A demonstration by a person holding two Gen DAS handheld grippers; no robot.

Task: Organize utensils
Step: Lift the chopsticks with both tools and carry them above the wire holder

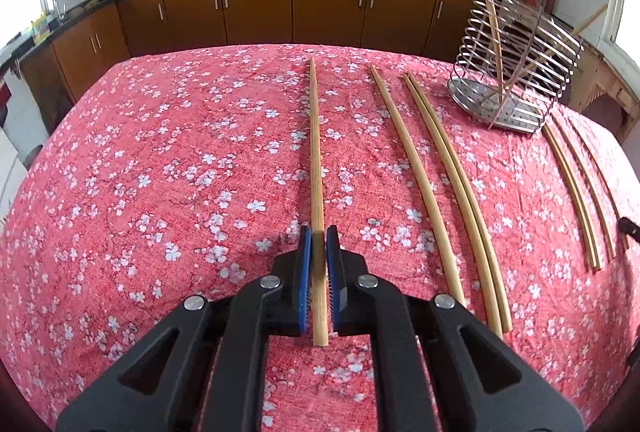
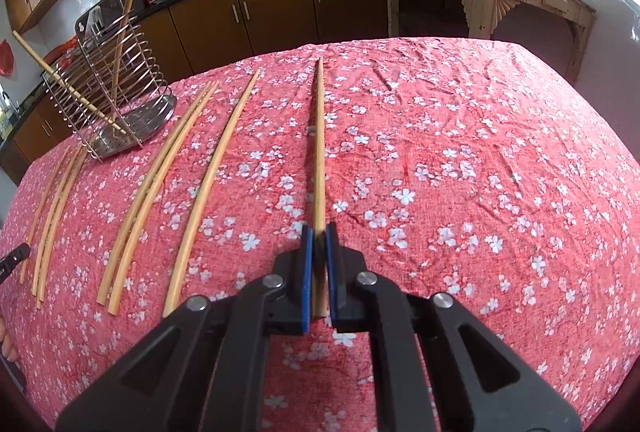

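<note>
Both hands loaded. Our left gripper (image 1: 319, 232) has its jaws closed on a chopstick (image 1: 316, 152) near its thick end; the stick runs forward between the blue pads, its tip out over the floral cloth of the surface (image 1: 160, 152). Our right gripper (image 2: 319, 230) is likewise clamped on a second chopstick (image 2: 319, 136), again near the butt end.

Loose sticks lie on the cloth between the two hands: a single one (image 1: 412, 168), a touching pair (image 1: 460, 192), and three more (image 1: 576, 192) just beside the wire holder (image 1: 516, 72). The holder already has two sticks leaning in it.

Handling, as we judge it: light, stiff wood or bamboo, smooth and round, so liable to roll or swivel in a narrow pinch. Held at the butt, the long free end will swing wide with any wrist turn. We'd keep the grip firm and lead tip-first into the holder's top. Breakage seems unlikely; snagging a tip on the wire rings is the likelier trouble.
</note>
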